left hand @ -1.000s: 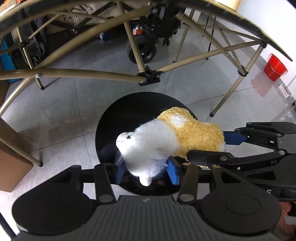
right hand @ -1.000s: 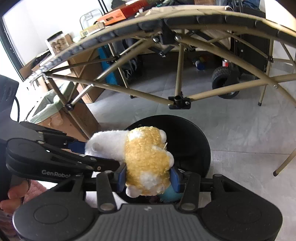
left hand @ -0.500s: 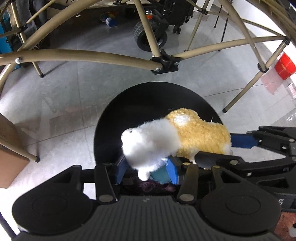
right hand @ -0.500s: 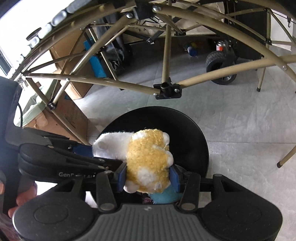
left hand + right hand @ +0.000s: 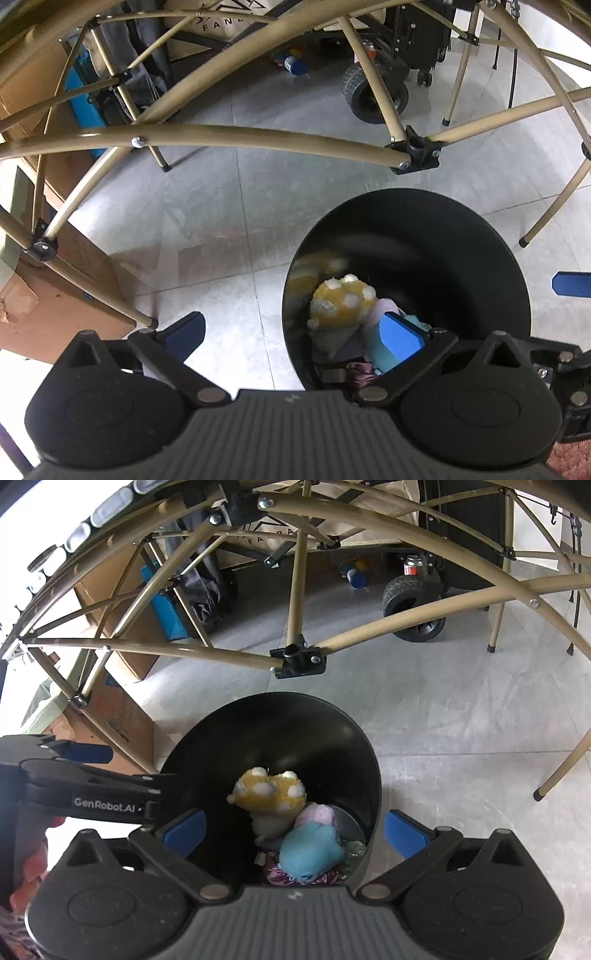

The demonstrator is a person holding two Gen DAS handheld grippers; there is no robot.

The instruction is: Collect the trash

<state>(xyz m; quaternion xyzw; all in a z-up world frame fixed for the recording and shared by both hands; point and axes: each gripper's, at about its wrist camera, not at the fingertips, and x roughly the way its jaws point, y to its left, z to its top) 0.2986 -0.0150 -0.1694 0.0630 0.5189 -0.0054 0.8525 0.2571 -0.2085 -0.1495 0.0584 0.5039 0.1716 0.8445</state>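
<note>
Landmark: I am taking the black bin point(image 5: 280, 734) as reference for all places.
Left gripper point(image 5: 295, 334): I am opening its jaws wide; nothing is between the pads, one finger is hanging over the bin mouth, the other outside the rim.
Right gripper point(image 5: 295, 825): I am opening it wide too, and it is empty, straddling the near rim of the bin.
Plush toy point(image 5: 271, 797): it is lying inside the bin, yellow and white, resting against a blue soft thing point(image 5: 310, 853) and a pink one point(image 5: 317, 814).
Key relation: the toy is lying below and ahead of both grippers; I judge the right one nearer.
Long axis: I cannot tell it.
Next move: I judge nothing more is needed here.
</note>
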